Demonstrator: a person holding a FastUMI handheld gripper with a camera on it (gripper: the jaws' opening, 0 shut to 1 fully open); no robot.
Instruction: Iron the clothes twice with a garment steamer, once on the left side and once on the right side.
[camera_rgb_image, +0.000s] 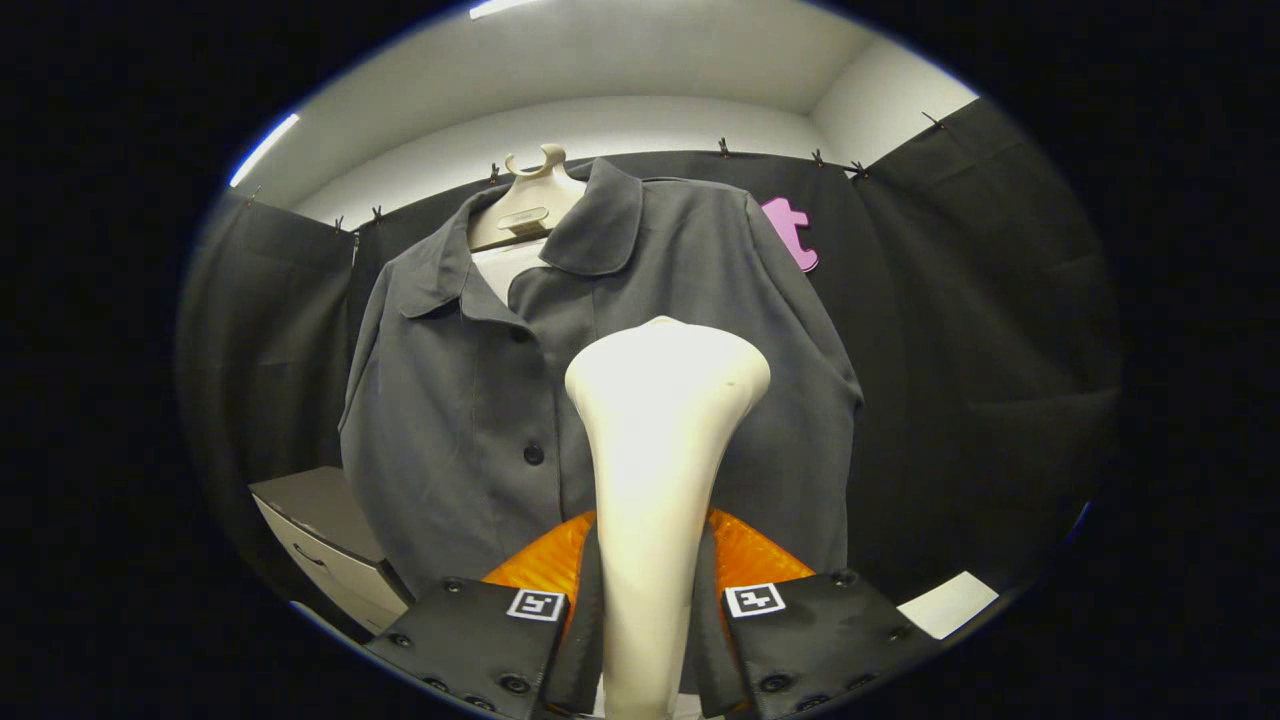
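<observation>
We see our gripper (650, 610) with jaws clamped on the cream plastic garment steamer (660, 420), its head just ahead, against the dark grey buttoned shirt (470, 400) hanging on a cream hanger (525, 205).

Matt cloth shirt (470, 400); smooth glossy plastic steamer (655, 450).

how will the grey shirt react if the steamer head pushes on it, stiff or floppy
Probably floppy: the grey shirt hangs loose from a hanger, so it would likely give and swing. The steamer, clamped in the gripper, looks rigid and shouldn't flex.
</observation>
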